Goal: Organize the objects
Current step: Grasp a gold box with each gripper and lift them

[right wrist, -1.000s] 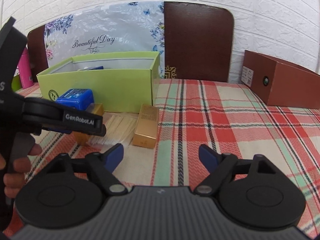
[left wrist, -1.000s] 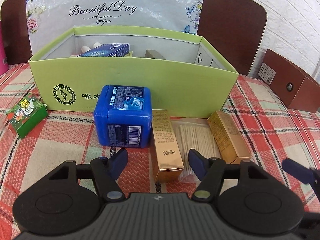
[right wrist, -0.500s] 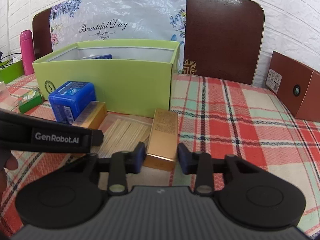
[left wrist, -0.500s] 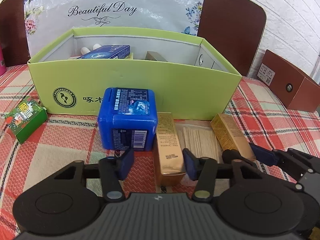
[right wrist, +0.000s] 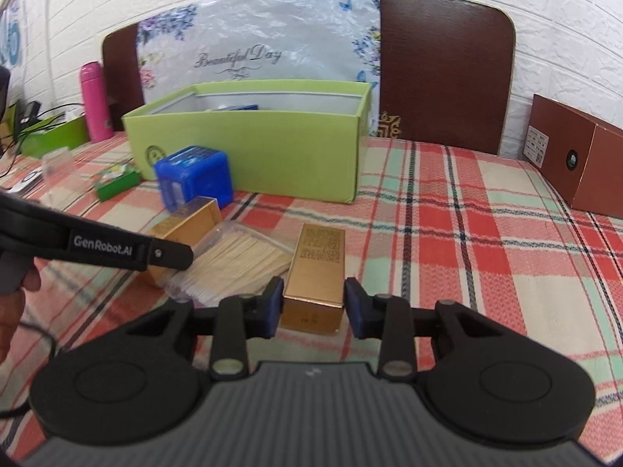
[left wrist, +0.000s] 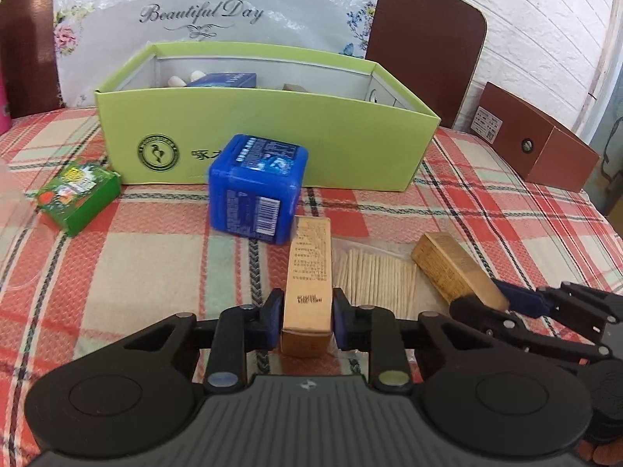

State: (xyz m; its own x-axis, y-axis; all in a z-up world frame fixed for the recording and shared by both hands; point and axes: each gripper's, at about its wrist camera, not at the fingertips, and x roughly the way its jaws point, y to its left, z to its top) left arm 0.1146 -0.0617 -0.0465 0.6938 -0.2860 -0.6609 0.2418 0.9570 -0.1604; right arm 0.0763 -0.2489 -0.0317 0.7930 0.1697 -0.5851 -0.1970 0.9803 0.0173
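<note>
Two gold boxes lie on the plaid cloth on either side of a clear pack of wooden sticks (left wrist: 373,276). My left gripper (left wrist: 307,321) has the near end of the left gold box (left wrist: 309,268) between its jaws. They are closing, and the blue pads touch both sides. My right gripper (right wrist: 313,307) is shut on the near end of the right gold box (right wrist: 319,264), which also shows in the left wrist view (left wrist: 451,268). Behind stands the open light-green box (left wrist: 350,148) with several items inside.
A blue cube-shaped container (left wrist: 257,186) stands against the green box's front. A small green carton (left wrist: 78,198) lies to its left. A brown box (left wrist: 537,148) sits at the far right, a pink bottle (right wrist: 94,101) far left. A person's hand (right wrist: 11,303) holds the left gripper.
Both grippers came forward over the gold boxes. Their jaws went from wide to narrow, each pair now against its box. The right gripper reached its box first.
</note>
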